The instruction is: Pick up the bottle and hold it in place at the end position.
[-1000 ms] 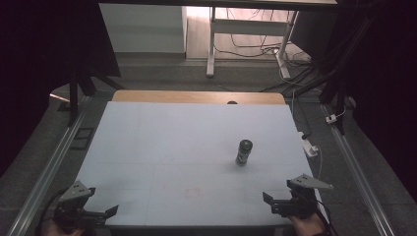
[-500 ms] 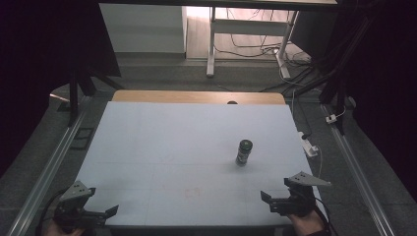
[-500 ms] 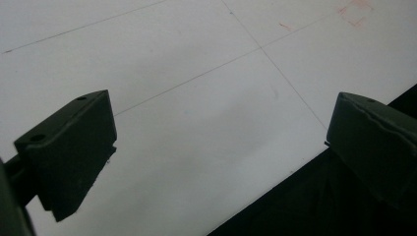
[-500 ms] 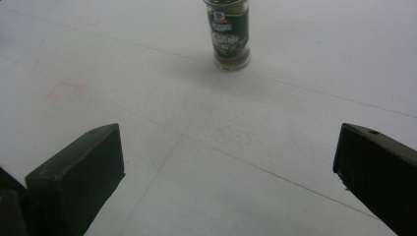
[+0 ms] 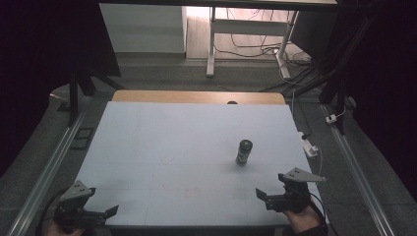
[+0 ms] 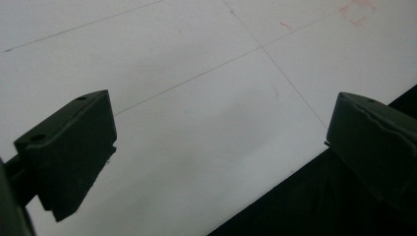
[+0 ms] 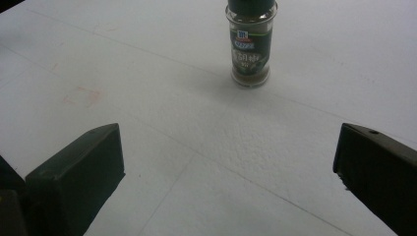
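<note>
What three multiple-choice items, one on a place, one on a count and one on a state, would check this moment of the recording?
1. Where does the spice jar stand on the white table?
A. right of the middle, ahead of the right gripper
B. at the near left corner
C. on the wooden strip at the far edge

2. How many jars stand on the table?
A. three
B. one
C. two

3. How is the right gripper?
A. shut on the jar
B. shut on nothing
C. open, holding nothing

Answers:
1 A: the high view puts the jar right of centre, beyond the right gripper.
2 B: a single jar shows in the high view and in the right gripper view.
3 C: in the right gripper view the jaws stand wide apart over bare table, the jar well ahead of them.
</note>
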### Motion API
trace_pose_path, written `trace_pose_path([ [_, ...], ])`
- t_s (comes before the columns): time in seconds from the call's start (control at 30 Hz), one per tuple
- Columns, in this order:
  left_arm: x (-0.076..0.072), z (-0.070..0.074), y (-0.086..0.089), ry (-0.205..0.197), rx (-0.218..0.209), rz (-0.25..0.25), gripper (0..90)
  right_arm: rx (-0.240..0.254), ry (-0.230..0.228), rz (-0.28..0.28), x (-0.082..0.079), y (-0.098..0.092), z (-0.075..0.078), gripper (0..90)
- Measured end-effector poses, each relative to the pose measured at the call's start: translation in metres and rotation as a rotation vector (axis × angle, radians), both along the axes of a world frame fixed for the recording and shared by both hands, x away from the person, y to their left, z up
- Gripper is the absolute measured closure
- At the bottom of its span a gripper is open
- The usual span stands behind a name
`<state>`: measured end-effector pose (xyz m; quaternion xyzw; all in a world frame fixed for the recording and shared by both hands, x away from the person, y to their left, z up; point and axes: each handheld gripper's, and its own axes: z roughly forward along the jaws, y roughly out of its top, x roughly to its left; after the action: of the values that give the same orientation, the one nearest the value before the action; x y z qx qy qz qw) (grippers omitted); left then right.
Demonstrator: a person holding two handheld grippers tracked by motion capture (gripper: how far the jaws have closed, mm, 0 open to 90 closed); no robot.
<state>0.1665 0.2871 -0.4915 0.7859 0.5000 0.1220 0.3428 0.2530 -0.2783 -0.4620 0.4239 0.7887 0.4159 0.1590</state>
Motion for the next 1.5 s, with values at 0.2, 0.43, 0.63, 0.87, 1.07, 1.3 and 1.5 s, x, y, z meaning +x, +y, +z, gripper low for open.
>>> trace_pose_path([
  [0.2,0.000,0.000,0.000,0.000,-0.003,-0.001,0.0,-0.010,-0.021,0.009,0.006,0.005,0.002,0.0],
  [0.43,0.001,0.000,-0.001,0.002,0.007,-0.002,0.0,-0.021,-0.023,0.046,0.012,0.013,0.001,0.0],
  [0.63,0.001,0.000,0.000,0.003,-0.001,0.001,0.0,-0.014,-0.021,0.060,0.021,0.020,0.001,0.0],
  [0.87,0.001,0.000,0.001,0.001,-0.004,0.006,0.0,-0.003,-0.027,0.070,0.029,0.025,0.002,0.0],
  [1.07,0.001,0.000,0.001,0.001,-0.005,0.005,0.0,-0.008,-0.030,0.071,0.036,0.028,0.002,0.0],
  [1.3,0.001,0.000,0.001,0.003,-0.013,0.007,0.0,-0.009,-0.024,0.061,0.048,0.030,0.000,0.0],
  [1.5,0.001,0.000,0.002,0.003,-0.015,0.006,0.0,-0.029,-0.027,0.075,0.063,0.038,-0.007,0.0],
])
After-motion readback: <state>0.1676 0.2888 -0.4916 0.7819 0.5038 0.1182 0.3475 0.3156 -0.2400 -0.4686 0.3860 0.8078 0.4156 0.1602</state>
